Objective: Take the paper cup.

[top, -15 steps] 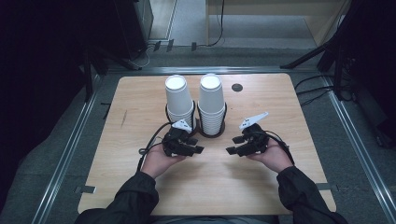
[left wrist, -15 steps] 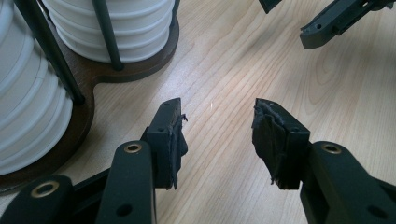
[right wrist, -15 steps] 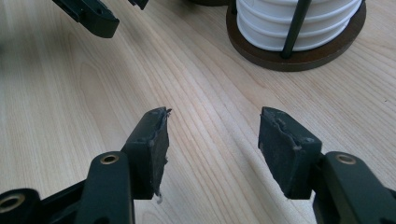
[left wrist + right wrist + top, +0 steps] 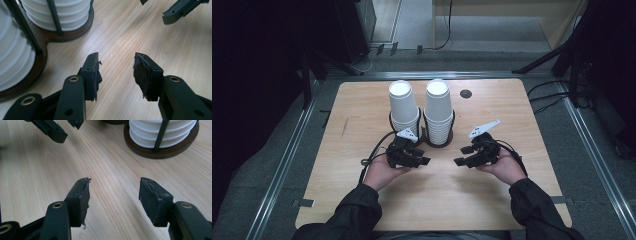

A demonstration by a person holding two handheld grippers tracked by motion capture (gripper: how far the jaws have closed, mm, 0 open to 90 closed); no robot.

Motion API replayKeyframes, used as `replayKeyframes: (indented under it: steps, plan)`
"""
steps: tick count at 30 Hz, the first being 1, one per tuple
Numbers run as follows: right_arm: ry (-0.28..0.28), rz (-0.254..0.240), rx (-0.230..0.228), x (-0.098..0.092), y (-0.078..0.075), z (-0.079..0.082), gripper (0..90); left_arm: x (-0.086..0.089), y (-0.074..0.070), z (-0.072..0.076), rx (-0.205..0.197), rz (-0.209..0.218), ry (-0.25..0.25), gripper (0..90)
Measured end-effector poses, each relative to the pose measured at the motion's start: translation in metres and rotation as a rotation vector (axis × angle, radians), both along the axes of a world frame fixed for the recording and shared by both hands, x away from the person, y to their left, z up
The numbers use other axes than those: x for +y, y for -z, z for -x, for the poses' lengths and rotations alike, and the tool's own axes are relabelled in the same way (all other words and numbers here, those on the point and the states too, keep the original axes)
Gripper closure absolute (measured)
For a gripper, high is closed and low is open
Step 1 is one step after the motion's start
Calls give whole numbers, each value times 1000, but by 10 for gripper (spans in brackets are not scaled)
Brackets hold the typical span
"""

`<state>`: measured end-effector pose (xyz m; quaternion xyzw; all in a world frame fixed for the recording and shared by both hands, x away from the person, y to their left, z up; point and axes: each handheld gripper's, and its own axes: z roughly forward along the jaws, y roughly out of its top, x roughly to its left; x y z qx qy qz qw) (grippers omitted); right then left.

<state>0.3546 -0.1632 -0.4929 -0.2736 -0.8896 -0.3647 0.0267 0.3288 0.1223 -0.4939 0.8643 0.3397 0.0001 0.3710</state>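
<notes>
High view first: two stacks of white paper cups stand side by side in a dark two-ring holder [image 4: 432, 141] at mid-table, the left stack [image 4: 403, 106] and the right stack [image 4: 438, 107] nearly touching. The wooden table [image 4: 362, 200] has plenty of bare board on the near side and out to both side edges; a small dark round fitting [image 4: 466, 93] sits near the far edge. The left gripper [image 4: 419, 161] hovers just in front of the holder's left ring, the right gripper [image 4: 462, 161] a little further off to the right, tips turned toward each other with open wood between them. Two grippers, two stacks, one holder.

Left gripper view now: its jaws stand spread, nothing between the pads [image 4: 93, 75], only bare wood grain. The holder's base [image 4: 72, 35] curves just ahead on the left, thin black rods rising past the ribbed cup rims [image 4: 67, 12]. The other gripper's tips show at top right.

Right gripper view: jaws parted here too, pads [image 4: 81, 200] gripping nothing, clear board ahead. The holder's round base [image 4: 162, 151] with cup rims sits at top right, well apart from the tips.
</notes>
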Motion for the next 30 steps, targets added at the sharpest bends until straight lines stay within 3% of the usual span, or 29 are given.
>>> replayKeyframes:
  steps: [12, 14, 18, 20, 25, 30]
  plan:
    - [1, -20, 5, 0, 0, 1, 393, 2, -1, -1, -7, 7, -13, 638]
    - [-4, -2, -11, 1, 0, 2, 434, 3, -2, -2, -4, 13, -15, 638]
    - [-6, -3, 15, 2, -2, 3, 447, 3, -3, -2, -5, 16, -16, 639]
    - [0, 0, 19, 2, -2, 3, 448, 3, -3, -3, -4, 14, -19, 686]
    - [10, -13, 9, -2, 0, 6, 467, 2, -10, -2, -22, 55, -21, 749]
    - [21, -26, 21, -4, 2, 7, 473, 1, -10, -3, -24, 35, -14, 756]
